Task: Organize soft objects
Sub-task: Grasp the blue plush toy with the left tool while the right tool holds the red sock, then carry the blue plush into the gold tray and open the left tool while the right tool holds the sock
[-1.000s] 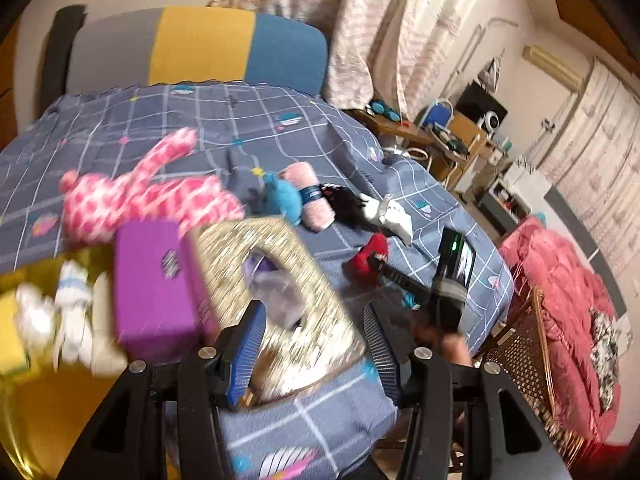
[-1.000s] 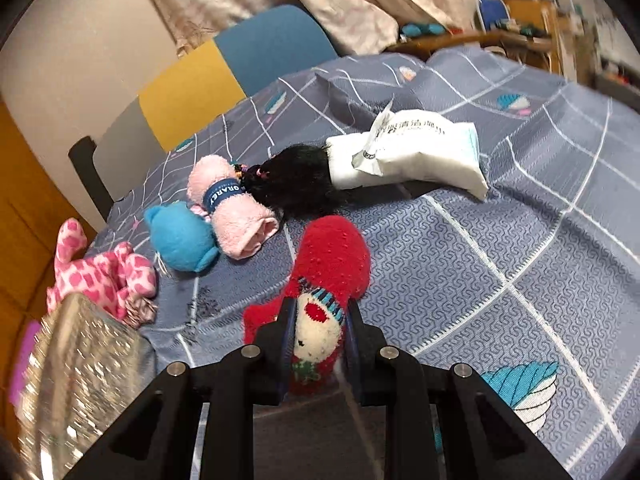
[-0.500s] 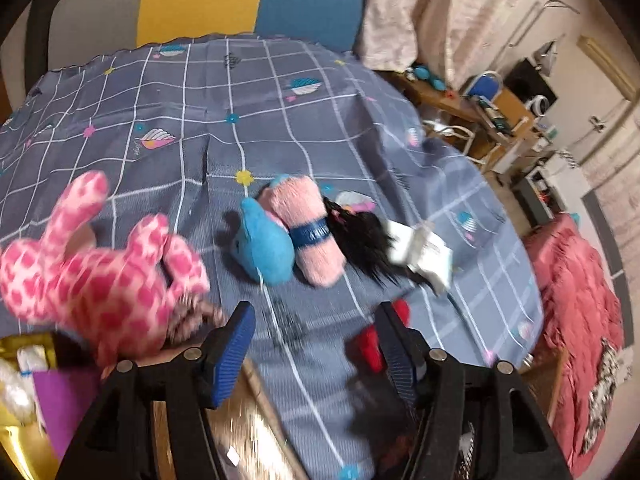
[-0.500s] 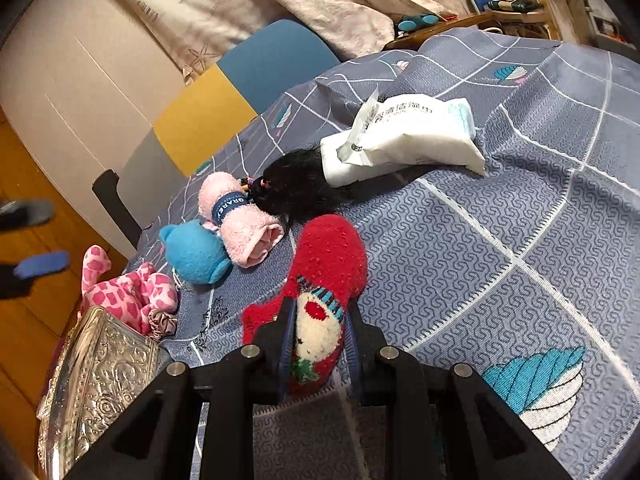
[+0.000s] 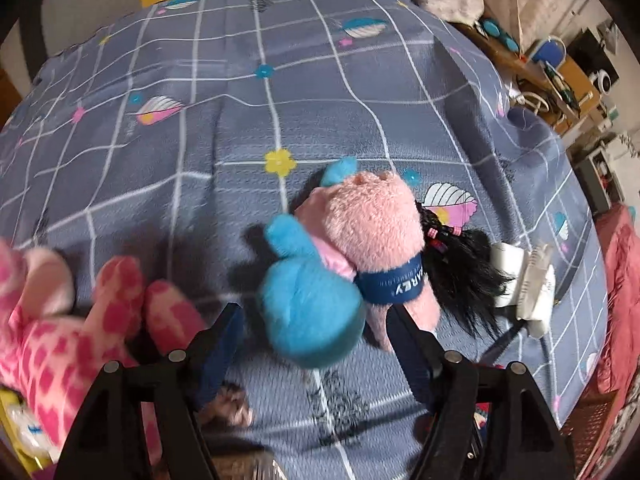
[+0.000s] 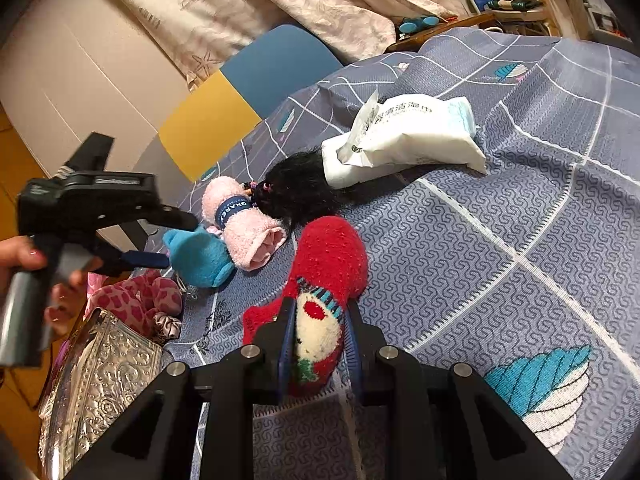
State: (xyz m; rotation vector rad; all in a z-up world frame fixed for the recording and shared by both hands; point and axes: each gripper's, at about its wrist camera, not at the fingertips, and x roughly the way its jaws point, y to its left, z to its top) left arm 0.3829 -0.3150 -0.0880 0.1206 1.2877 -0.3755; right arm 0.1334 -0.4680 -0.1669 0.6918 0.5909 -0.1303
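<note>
My left gripper (image 5: 314,344) has its jaws spread wide, and they have just been opening; the blue plush toy (image 5: 310,312) sits between the blue-padded fingers (image 5: 222,344), but the pads press on nothing. A second ago this gripper was over the embossed silver tray (image 6: 100,372) and a purple box; now it points steeply down at the toys in the middle of the bedspread (image 5: 200,160). The blue plush is rounded and fuzzy, lying against a rolled pink towel (image 5: 372,236) bound with a navy band. At the left edge lies a pink spotted plush (image 5: 48,344), its limbs floppy. Right of the towel sits a tuft of black hair (image 5: 464,276) with small beads, touching a white crinkly wipes packet (image 6: 404,140).

My right gripper (image 6: 316,344) is clenched on a red fleecy sock (image 6: 332,264) with a cream face patch, which rests on the quilted grey bedspread near its front edge, as it did a second ago.
</note>
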